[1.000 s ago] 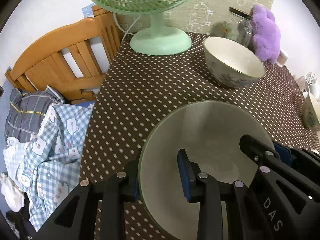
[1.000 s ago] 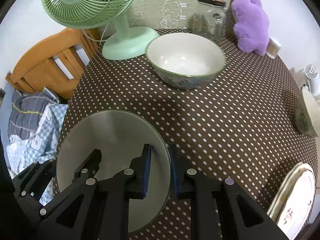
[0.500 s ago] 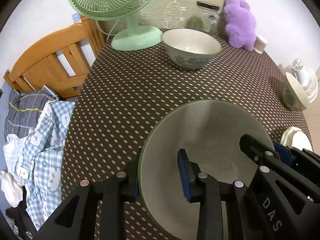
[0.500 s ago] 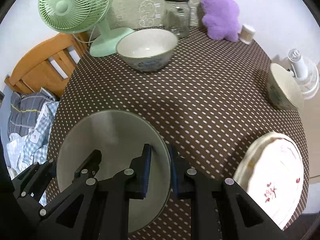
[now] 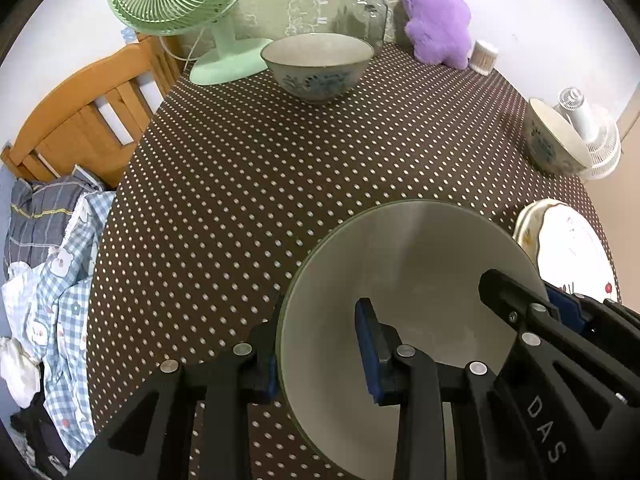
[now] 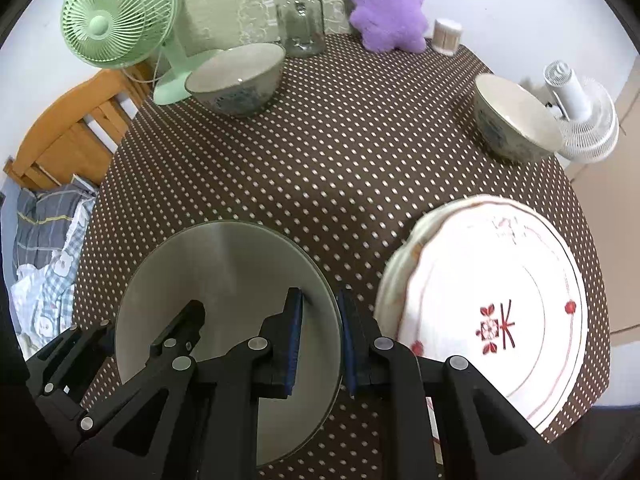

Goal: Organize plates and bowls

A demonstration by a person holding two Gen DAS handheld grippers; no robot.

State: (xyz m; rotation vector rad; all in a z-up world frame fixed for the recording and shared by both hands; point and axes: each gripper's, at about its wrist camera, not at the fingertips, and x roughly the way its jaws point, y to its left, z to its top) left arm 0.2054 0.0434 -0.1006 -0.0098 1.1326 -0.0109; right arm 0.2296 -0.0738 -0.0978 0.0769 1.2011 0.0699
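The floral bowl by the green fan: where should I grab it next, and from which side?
Grip the floral bowl by its rim, coming from above on the near side, one finger inside and one outside. It stands upright, open and empty, and the green fan crowds its far left.

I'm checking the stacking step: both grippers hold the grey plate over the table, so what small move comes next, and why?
Probably carry the grey plate sideways over the white plates. The left gripper and right gripper clamp opposite rims, and that stack lies just beside it.

The dotted brown table [image 6: 340, 184] carries two bowls [image 6: 236, 80] [image 6: 516, 120], stacked plates [image 6: 492, 312], a jar [image 6: 300, 20] and a fan [image 6: 116, 28].
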